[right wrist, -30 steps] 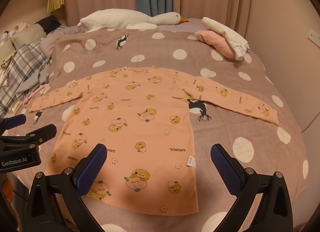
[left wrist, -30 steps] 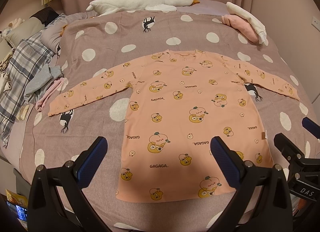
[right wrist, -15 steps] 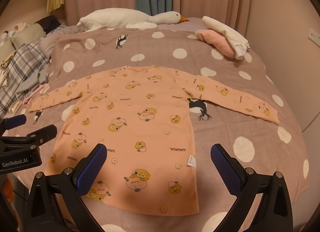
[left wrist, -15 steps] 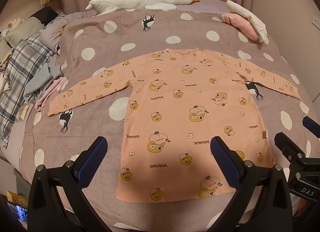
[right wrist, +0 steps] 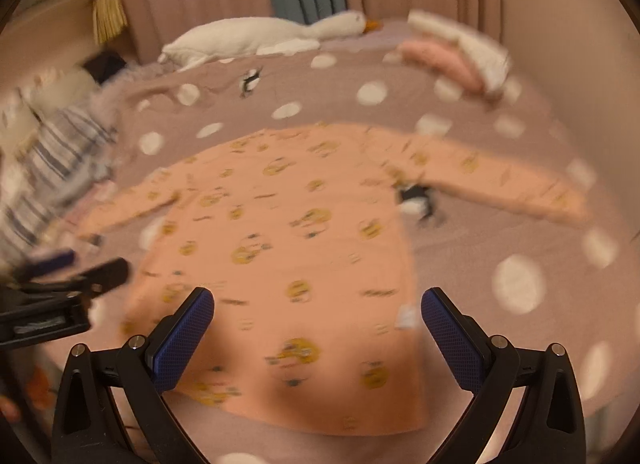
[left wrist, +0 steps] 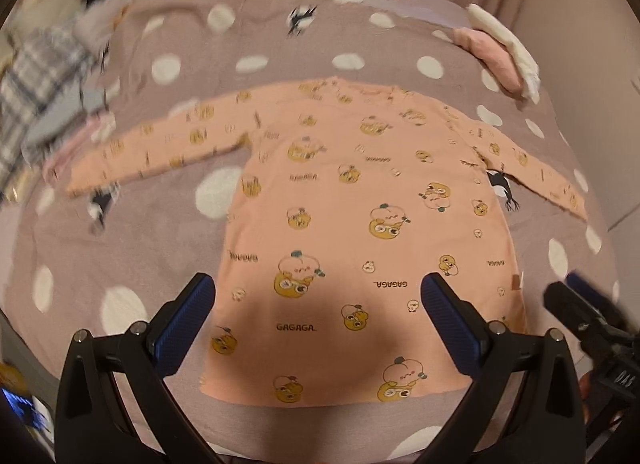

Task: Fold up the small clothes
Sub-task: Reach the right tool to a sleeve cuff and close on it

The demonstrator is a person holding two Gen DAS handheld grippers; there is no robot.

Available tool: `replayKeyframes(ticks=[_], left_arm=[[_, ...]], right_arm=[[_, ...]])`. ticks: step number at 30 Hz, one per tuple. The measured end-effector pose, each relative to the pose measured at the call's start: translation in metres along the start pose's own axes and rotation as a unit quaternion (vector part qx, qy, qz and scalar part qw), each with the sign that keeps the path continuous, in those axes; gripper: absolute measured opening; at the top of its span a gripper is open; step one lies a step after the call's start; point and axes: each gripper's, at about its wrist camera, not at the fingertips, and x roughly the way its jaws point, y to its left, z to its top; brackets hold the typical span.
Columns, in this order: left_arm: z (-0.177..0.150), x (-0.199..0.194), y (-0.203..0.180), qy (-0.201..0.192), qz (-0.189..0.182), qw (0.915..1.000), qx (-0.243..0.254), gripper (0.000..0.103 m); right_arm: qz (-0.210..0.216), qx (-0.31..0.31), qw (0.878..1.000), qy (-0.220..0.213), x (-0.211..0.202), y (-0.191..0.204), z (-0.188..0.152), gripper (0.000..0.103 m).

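I hold both grippers wide apart and empty above the near edge of the bed. The left gripper (left wrist: 318, 304) frames the lower middle of its view, and the right gripper (right wrist: 318, 318) does the same in its own. The shirt (left wrist: 360, 232) lies flat and face up across the centre of both frames on the spotted cover (left wrist: 140, 248), hem towards me, collar towards the top. Its left sleeve (left wrist: 160, 151) runs out to the left of frame and its right sleeve (right wrist: 508, 179) to the right. Nothing is folded yet, I judge.

Both views are smeared, the right one worse, so I cannot place the hem corners finely there.

The risks I see:
- Pinching the cover along with the shirt, since the cloth lies flat against it, would drag the bedding up with the fold.
- Grabbing only the top layer would split front from back and leave a wrinkle.
- The left sleeve ends close to the pile of clothes (left wrist: 60, 111) at the left edge; a sweep there could snag them.
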Motion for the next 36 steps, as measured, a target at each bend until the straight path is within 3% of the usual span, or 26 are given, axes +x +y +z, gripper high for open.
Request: replayKeyframes(ticks=[3, 7, 11, 14, 17, 23, 26, 29, 31, 36], left_arm=[[0.000, 0.018, 0.011, 0.031, -0.012, 0.9989, -0.033, 0.103], [-0.004, 0.041, 0.024, 0.077, -0.032, 0.9935, -0.078, 0.103], [-0.004, 0.051, 0.018, 0.081, -0.030, 0.9950, -0.051, 0.103], [0.000, 0.058, 0.012, 0.092, -0.074, 0.9921, -0.042, 0.103], [0.004, 0.064, 0.003, 0.096, -0.121, 0.9871, -0.042, 0.103], [0.018, 0.072, -0.013, 0.096, -0.160, 0.9814, -0.044, 0.103], [0.025, 0.077, -0.016, 0.096, -0.142, 0.9841, -0.044, 0.103], [0.032, 0.082, -0.017, 0.094, -0.115, 0.9883, -0.036, 0.103], [0.035, 0.085, -0.014, 0.097, -0.110, 0.9886, -0.035, 0.103], [0.042, 0.091, -0.015, 0.096, -0.086, 0.9913, -0.024, 0.103]], right_arm=[[0.038, 0.068, 0.997, 0.006, 0.011, -0.026, -0.005, 0.103], [0.019, 0.133, 0.991, -0.011, 0.016, -0.068, -0.010, 0.103], [0.025, 0.227, 0.973, -0.030, 0.018, -0.127, -0.015, 0.103], [0.029, 0.280, 0.958, -0.055, 0.016, -0.168, -0.018, 0.103], [0.001, 0.303, 0.950, -0.076, 0.013, -0.197, -0.011, 0.103], [-0.015, 0.352, 0.928, -0.121, 0.018, -0.256, 0.017, 0.103], [0.004, 0.390, 0.910, -0.140, 0.026, -0.286, 0.024, 0.103], [0.051, 0.433, 0.883, -0.177, 0.029, -0.311, 0.028, 0.103], [0.059, 0.449, 0.870, -0.196, 0.030, -0.322, 0.032, 0.103], [0.047, 0.473, 0.854, -0.211, 0.036, -0.339, 0.049, 0.102]])
